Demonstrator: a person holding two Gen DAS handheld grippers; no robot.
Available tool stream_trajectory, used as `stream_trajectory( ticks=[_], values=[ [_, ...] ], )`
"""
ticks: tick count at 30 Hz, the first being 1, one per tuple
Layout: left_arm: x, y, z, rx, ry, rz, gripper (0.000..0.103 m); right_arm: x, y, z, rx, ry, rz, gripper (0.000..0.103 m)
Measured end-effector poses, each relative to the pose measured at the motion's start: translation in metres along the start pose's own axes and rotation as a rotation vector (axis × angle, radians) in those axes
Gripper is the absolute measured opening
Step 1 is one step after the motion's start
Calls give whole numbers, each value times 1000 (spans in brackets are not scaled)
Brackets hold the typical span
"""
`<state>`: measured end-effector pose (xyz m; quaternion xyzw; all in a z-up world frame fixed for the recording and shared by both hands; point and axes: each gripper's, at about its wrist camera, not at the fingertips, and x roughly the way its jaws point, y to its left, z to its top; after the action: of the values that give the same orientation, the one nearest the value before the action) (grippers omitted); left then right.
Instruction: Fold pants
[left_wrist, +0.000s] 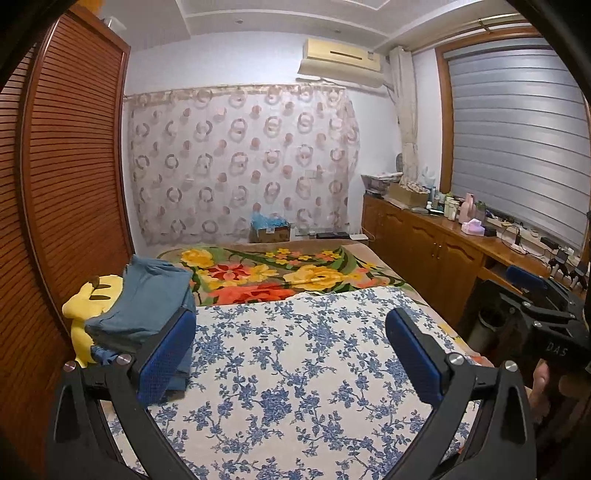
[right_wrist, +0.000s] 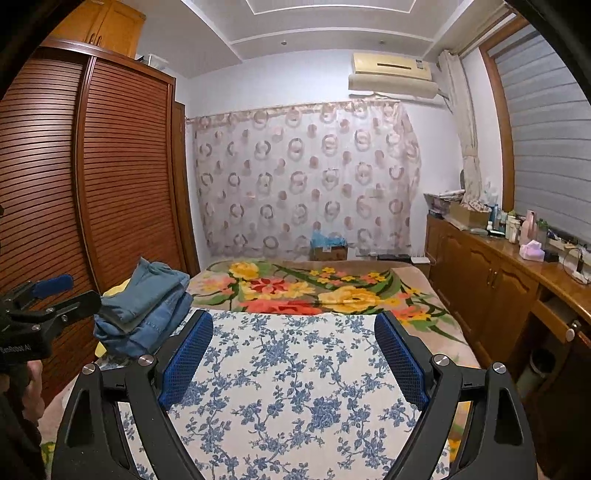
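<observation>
**Both claws spread and empty above the bed; folded pants stacked at frame left**

Lower foreground, both wrist views: my left gripper (left_wrist: 291, 347) and my right gripper (right_wrist: 293, 354) each show two blue-padded fingers set wide apart, with nothing between them. Below them lies a white cloth with blue flowers (left_wrist: 295, 369), spread flat across the near part of the bed. At the right edge of the left view my right gripper appears from the side, held in my hand (left_wrist: 546, 380); at the left edge of the right view my left gripper appears likewise.

Middle ground, left of frame: a stack of folded blue denim pants (right_wrist: 147, 306) rests on the bed beside the cloth, against a yellow plush toy (left_wrist: 88, 306).

Beyond: a floral blanket (right_wrist: 314, 288) covers the far part of the bed. A slatted wooden wardrobe (right_wrist: 110, 177) stands at left, a wooden cabinet (right_wrist: 491, 273) at right, and a patterned curtain (right_wrist: 303, 177) hangs on the far wall.
</observation>
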<state>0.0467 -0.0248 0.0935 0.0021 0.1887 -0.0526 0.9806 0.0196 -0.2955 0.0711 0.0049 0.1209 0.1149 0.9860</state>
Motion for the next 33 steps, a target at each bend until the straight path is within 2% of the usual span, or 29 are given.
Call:
stream_trajectory(
  ticks=[33],
  values=[
    [-6,6,-3,-6,-10,20,103,4,-1,-6,0,-3,-3,90]
  ],
)
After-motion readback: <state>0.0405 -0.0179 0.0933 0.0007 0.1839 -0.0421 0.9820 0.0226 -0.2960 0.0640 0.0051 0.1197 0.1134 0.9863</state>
